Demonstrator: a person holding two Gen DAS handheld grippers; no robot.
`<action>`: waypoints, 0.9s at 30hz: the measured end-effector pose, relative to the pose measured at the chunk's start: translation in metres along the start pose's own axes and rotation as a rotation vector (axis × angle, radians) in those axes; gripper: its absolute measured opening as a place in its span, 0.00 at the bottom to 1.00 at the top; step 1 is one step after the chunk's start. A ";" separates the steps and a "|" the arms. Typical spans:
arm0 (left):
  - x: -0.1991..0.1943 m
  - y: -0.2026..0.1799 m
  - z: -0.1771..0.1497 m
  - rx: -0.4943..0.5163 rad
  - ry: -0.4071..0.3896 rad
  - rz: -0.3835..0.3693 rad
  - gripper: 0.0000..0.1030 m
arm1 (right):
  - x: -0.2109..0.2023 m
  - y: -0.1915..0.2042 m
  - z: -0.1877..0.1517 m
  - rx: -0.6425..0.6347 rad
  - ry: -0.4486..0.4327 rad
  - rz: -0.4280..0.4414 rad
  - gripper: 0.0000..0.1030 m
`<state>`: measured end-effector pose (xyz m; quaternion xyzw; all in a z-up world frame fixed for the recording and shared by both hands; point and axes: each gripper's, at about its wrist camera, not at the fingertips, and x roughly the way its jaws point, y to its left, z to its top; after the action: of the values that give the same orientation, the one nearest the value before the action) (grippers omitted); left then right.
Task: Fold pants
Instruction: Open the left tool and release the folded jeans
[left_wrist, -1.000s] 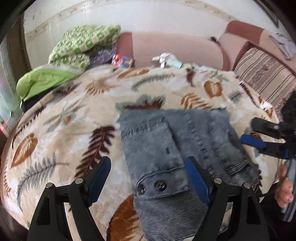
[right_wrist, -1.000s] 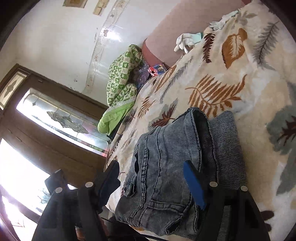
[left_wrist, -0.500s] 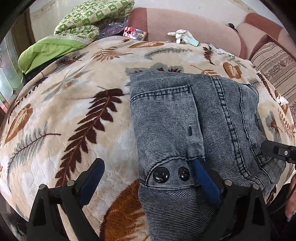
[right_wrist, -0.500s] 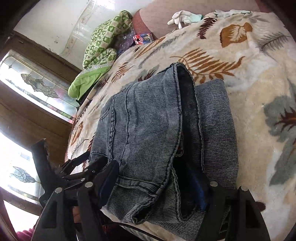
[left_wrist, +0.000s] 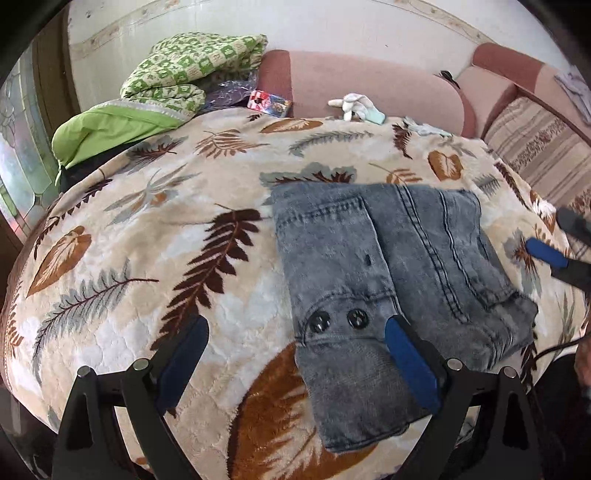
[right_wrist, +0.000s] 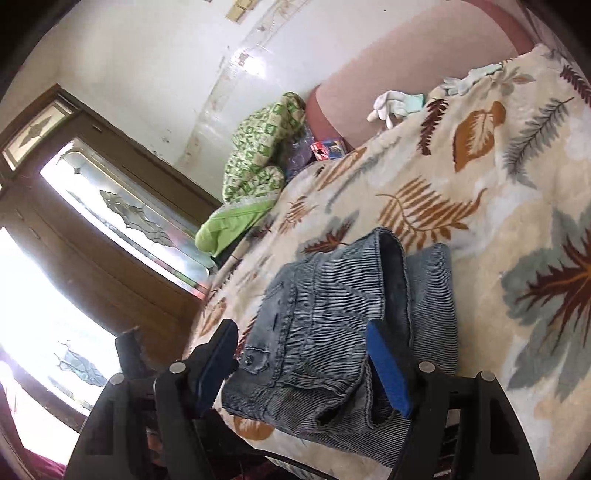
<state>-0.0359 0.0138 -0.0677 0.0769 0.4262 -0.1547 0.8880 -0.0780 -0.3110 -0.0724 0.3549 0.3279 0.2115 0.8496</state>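
Left wrist view: near, above pants (left_wrist: 388, 266), facing sofa back. Right wrist view: rolled, low beside them, facing door. Both share pants, blanket (left_wrist: 147, 240).

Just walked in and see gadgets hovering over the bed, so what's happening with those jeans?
A person holding a two-finger gripper in each hand is folding pants. The grey denim pants lie folded into a compact stack on the leaf-print blanket. The left gripper and right gripper are both open, poised at the stack's near edge, holding nothing. The fold looks essentially done.
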 end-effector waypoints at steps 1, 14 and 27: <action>0.002 -0.003 -0.003 0.012 0.002 0.003 0.94 | 0.002 0.001 0.000 0.001 0.011 0.013 0.73; 0.033 0.003 -0.022 -0.053 0.045 -0.073 0.96 | 0.065 0.001 -0.020 -0.002 0.299 -0.054 0.73; -0.011 -0.004 0.008 -0.005 -0.077 0.130 0.96 | 0.035 0.016 -0.014 -0.079 0.129 -0.020 0.73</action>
<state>-0.0381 0.0100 -0.0539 0.0963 0.3863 -0.0984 0.9120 -0.0652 -0.2731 -0.0825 0.3033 0.3766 0.2383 0.8422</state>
